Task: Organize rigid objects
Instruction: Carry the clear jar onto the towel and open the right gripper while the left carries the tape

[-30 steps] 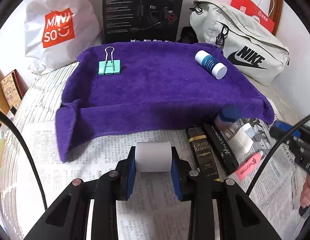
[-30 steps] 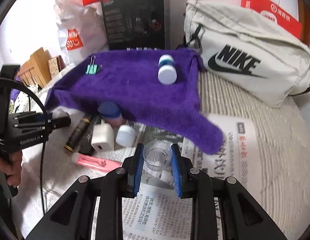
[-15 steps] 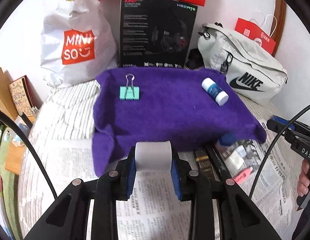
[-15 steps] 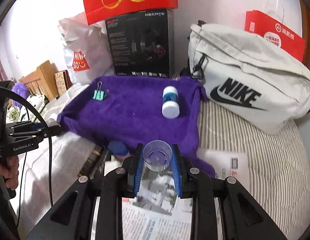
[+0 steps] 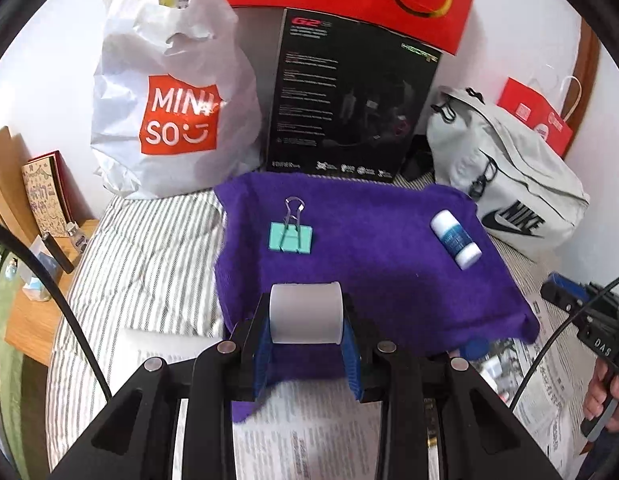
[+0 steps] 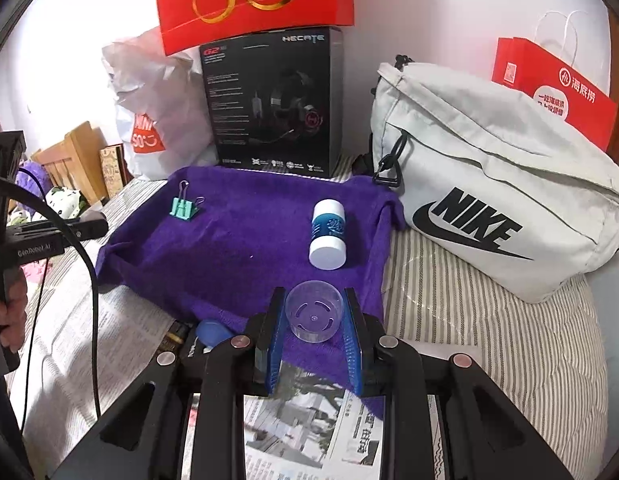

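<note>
It is a home bedroom: a striped bed [image 6: 489, 320] carries shopping bags [image 5: 169, 100] beyond the claw [image 5: 305, 320], near a wooden nightstand [image 5: 33, 320].

My left gripper [image 5: 305, 354] is a black frame with blue ribbed pads [image 5: 261, 354] on the inner faces of its fingers and round silver screw heads across the linkages — the right gripper [image 6: 313, 350] is built the same. A black cable [image 5: 49, 288] arcs past each camera. The grips read "DAS" and "GenRobot.AI" in white; my hand [image 5: 613, 400] wraps one handle.
</note>
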Available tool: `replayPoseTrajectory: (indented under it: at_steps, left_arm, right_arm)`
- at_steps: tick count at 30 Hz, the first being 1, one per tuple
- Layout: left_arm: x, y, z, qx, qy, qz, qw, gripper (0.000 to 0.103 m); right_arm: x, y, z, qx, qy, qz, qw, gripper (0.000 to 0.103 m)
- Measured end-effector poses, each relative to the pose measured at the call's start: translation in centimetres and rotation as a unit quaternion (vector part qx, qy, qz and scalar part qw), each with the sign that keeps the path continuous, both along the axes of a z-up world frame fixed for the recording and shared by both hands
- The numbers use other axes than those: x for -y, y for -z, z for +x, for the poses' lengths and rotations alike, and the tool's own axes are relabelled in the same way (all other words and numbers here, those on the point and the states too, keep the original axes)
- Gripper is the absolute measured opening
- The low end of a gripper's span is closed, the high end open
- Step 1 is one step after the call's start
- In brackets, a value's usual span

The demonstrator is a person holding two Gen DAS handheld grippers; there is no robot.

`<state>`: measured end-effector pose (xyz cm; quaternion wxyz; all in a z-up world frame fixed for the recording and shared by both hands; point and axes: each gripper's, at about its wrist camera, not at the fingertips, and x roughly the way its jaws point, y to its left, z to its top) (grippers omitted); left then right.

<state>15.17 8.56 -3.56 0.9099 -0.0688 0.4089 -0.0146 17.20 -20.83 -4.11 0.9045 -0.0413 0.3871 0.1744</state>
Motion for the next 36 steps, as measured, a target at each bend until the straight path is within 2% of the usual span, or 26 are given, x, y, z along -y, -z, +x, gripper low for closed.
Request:
replayPoseTrajectory:
  at_steps: [4,17,21,26,30,36]
  left_arm:
    - [-0.5,0.3,1.3,-0.003,-0.001,-0.011,0.9999,0.029]
    - [-1.5,2.3,3.1,-0.021,-0.009,-0.019,0.9996,0.029]
    - [-1.5,2.6,3.5,-0.024,-0.005,-0.016,0.9996,0.029]
    - [-1.7,3.1,4.1,-0.027,-0.008,-0.013,0.9995,0.029]
    - [-1.8,3.4,4.3,-0.031,-0.005,-0.013,0.9994,0.029]
    - [-1.5,3.7,4.9,-0.038,0.003,-0.006,0.9993,0.029]
  right_arm:
    - [0.0,1.0,1.3,-0.014,0.007,0.014,1.0,0.027]
    - [-2.7,4.8,6.5,-0.053,0.0,-0.012,0.999,0.027]
    - [-3.9,5.4,7.2,-0.055,-0.013,-0.031,0.998,0.027]
    - [-3.9,6.8,8.3,-0.071,-0.006,-0.032,0.997,0.027]
    - [-4.4,7.1,8.1,-0.054,-0.01,-0.055,0.997,0.027]
    - [-4.3,7.2,8.3,-0.06,-0.014,-0.054,0.997,0.027]
